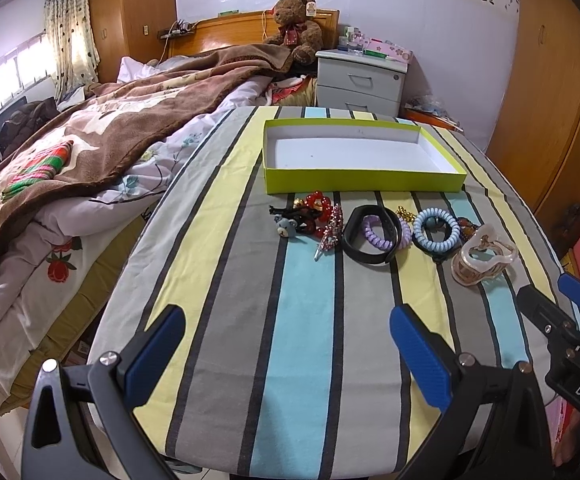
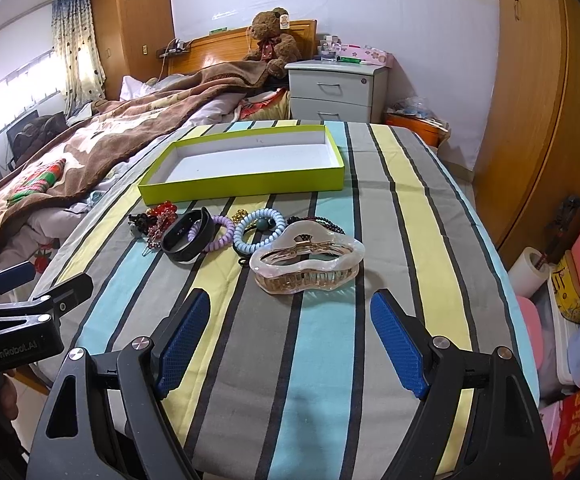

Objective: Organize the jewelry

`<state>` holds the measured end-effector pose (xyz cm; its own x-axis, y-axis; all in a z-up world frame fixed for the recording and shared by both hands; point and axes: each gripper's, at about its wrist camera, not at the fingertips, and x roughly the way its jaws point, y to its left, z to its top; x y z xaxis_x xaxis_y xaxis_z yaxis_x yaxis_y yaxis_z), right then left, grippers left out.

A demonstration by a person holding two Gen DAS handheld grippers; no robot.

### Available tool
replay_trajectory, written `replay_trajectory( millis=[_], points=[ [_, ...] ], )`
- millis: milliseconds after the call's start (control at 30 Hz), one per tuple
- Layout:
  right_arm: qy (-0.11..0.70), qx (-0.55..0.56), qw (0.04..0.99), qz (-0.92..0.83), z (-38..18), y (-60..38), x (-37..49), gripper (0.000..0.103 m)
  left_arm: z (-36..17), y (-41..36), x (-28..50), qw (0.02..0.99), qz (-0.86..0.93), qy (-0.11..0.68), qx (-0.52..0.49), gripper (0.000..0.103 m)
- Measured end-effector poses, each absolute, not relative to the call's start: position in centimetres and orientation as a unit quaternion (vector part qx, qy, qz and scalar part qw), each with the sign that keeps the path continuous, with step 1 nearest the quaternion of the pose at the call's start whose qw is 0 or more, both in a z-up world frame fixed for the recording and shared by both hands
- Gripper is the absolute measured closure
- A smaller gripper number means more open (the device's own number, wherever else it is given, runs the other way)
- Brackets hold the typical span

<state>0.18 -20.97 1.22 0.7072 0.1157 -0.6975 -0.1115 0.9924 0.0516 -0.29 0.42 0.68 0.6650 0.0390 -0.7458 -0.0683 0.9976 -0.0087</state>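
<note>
Covering table: striped cloth (image 1: 310,320), bedrm.

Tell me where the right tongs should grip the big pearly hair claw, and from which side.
Grip the hair claw across its narrow pinched middle, one finger on the near toothed side, one on the far hinge side, coming down from above. It lies alone at the row's right end, directly ahead of the open right tongs; the lobed ends look too wide.
</note>
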Motion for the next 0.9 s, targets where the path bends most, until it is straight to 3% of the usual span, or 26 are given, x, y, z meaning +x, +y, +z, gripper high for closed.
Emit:
replay_trajectory(
  millis=[900],
  points=[
    [0.382, 0.007, 0.922, 0.062, 0.84, -21.00, 0.50, 0.021, 0.08, 0.52, 0.05, 0.909, 0.026, 0.416, -0.019, 0.000]
  ],
)
